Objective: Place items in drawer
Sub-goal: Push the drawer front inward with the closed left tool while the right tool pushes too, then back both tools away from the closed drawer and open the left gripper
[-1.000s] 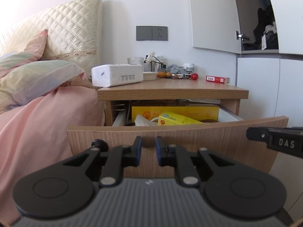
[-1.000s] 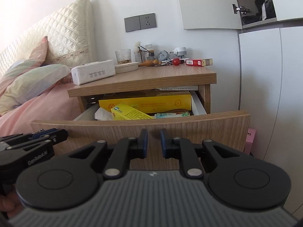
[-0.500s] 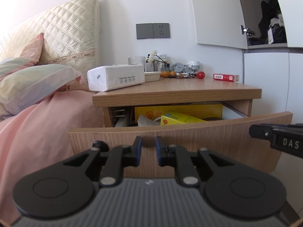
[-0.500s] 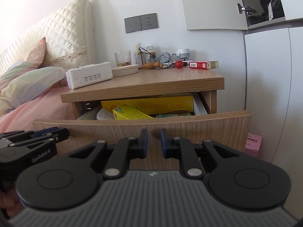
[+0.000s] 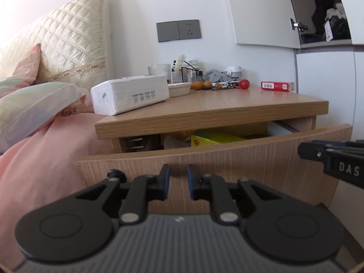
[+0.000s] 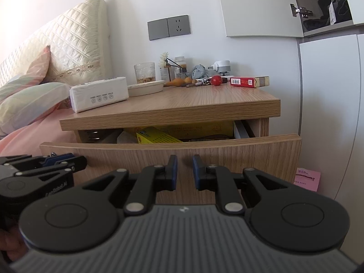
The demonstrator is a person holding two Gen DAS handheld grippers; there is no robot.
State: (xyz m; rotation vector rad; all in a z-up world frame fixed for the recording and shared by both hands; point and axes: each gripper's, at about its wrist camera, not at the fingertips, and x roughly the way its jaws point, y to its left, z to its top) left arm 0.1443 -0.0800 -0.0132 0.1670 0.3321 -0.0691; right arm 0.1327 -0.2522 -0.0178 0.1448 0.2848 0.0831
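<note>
A pink-covered bed [image 5: 45, 159] with a quilted cream pillow [image 5: 68, 52] is lying at the far left. Beside it, a white rectangular tissue pack [image 5: 129, 94] is sitting on the left end of the wooden nightstand tabletop [image 5: 227, 107], with a shallow cream dish [image 6: 146, 87] just beside it and a clear ribbed glass [image 6: 144, 72] behind. Further right along the back, small bottles, a grey cloth bundle [image 6: 199, 71], a round red ball [image 6: 216, 80] and a flat red carton [image 6: 248, 82] are resting on the tabletop, the carton nearest the right edge.

Below, the light wooden drawer [image 6: 227, 152] is standing pulled out, and a yellow cardboard box [image 6: 157, 137] is lying tilted inside it, in front of a longer yellow box [image 6: 204, 129] at the back.

The left black two-finger tool [image 5: 178, 182] is hovering in front of the drawer face, its blue-padded fingers slightly apart and gripping nothing. The right black two-finger tool [image 6: 183, 173] is doing likewise further right, fingers parted by a narrow gap, empty. A pink paper note [image 6: 307, 178] is sitting low beside the white cabinet [image 6: 329, 113].
</note>
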